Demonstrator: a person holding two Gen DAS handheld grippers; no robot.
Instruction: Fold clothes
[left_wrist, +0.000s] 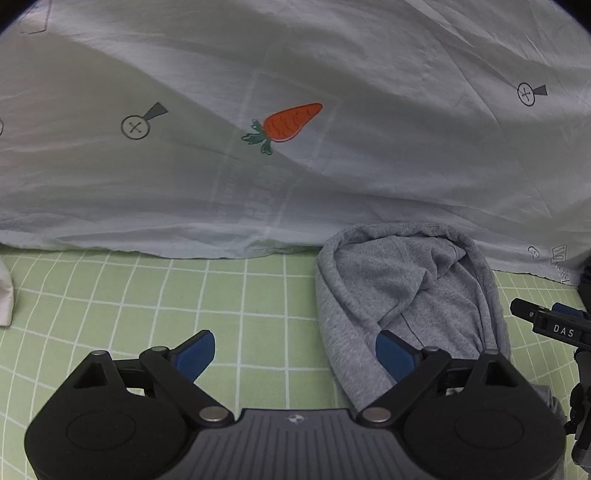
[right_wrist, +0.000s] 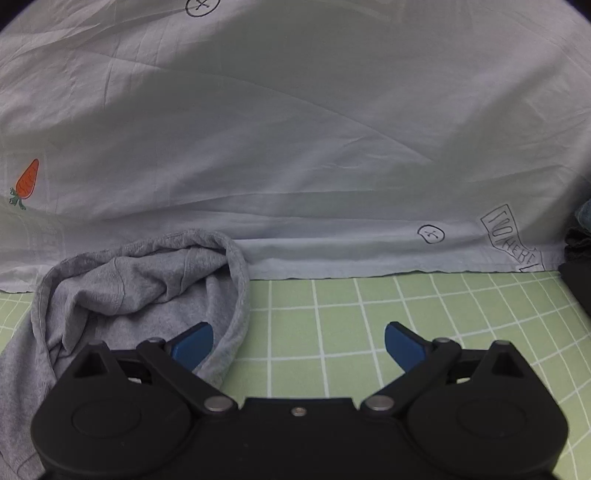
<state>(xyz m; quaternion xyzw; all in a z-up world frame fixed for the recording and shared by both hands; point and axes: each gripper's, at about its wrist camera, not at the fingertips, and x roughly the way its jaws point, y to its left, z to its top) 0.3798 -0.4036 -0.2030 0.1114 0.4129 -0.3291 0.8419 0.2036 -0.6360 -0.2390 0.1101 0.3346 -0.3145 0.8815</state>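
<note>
A crumpled grey garment (left_wrist: 402, 291) lies on the green checked sheet (left_wrist: 155, 295), its hem curled over. In the left wrist view it sits to the right, under my right blue fingertip (left_wrist: 393, 354). My left gripper (left_wrist: 295, 350) is open and empty, low over the sheet at the garment's left edge. In the right wrist view the garment (right_wrist: 140, 295) sits to the left, with my left blue fingertip (right_wrist: 194, 345) over its rim. My right gripper (right_wrist: 299, 345) is open and empty. Part of the right gripper shows at the right edge of the left wrist view (left_wrist: 554, 325).
A large pale quilt (left_wrist: 295, 129) with a carrot print (left_wrist: 284, 123) rises just behind the garment. It fills the back of the right wrist view (right_wrist: 295, 147) too. A white cloth (left_wrist: 5, 295) lies at the far left. Dark items (right_wrist: 580, 266) sit at the far right.
</note>
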